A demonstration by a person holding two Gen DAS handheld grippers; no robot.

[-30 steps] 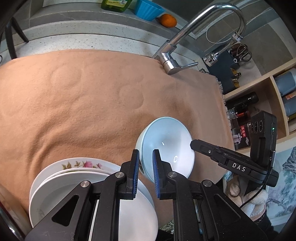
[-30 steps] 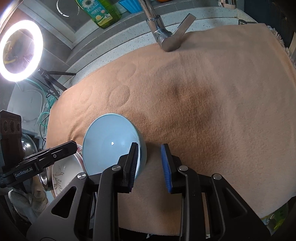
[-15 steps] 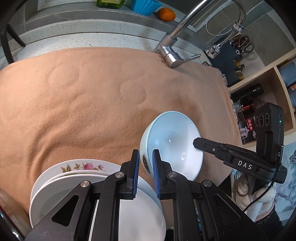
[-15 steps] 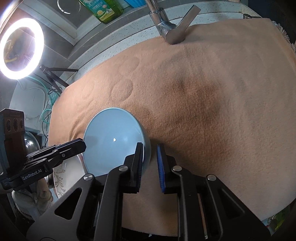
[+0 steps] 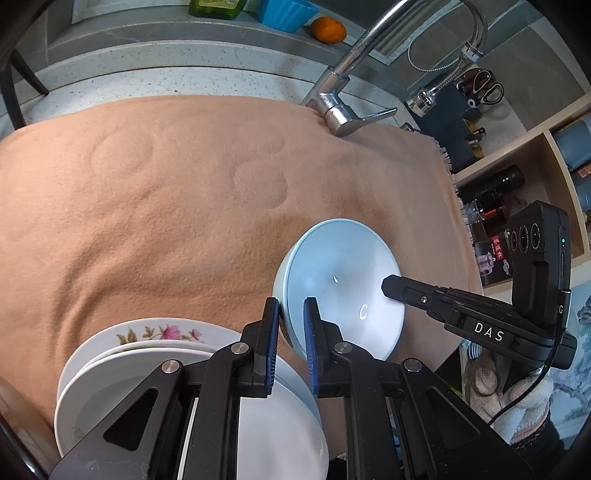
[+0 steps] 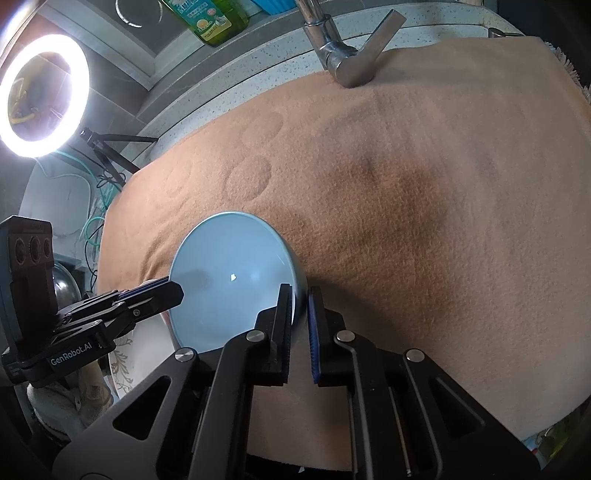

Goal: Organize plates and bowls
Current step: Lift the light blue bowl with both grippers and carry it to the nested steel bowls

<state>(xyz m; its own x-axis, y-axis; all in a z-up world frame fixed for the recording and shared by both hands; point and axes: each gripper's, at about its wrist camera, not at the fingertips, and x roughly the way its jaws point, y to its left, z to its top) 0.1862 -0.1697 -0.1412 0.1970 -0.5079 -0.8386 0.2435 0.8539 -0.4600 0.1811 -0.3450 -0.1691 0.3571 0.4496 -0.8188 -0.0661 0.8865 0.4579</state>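
A light blue bowl (image 5: 343, 273) is held tilted above the tan cloth (image 5: 155, 206), gripped on opposite rims by both grippers. My left gripper (image 5: 291, 332) is shut on its left rim. My right gripper (image 6: 300, 317) is shut on its right rim; the bowl also shows in the right wrist view (image 6: 229, 280). A stack of white plates (image 5: 177, 387), one with a pink floral rim, sits under and left of my left gripper. The right gripper's fingers (image 5: 424, 295) reach over the bowl from the right.
A chrome tap (image 5: 343, 107) stands at the cloth's far edge. A blue cup (image 5: 288, 14), an orange (image 5: 328, 29) and a green soap bottle (image 6: 207, 18) sit on the back ledge. Shelves with bottles (image 5: 517, 206) are at right. A ring light (image 6: 40, 96) stands at left.
My right gripper has closed from open onto the bowl's right rim. The bowl, held by the left gripper, has shifted slightly right and away from the plate stack.
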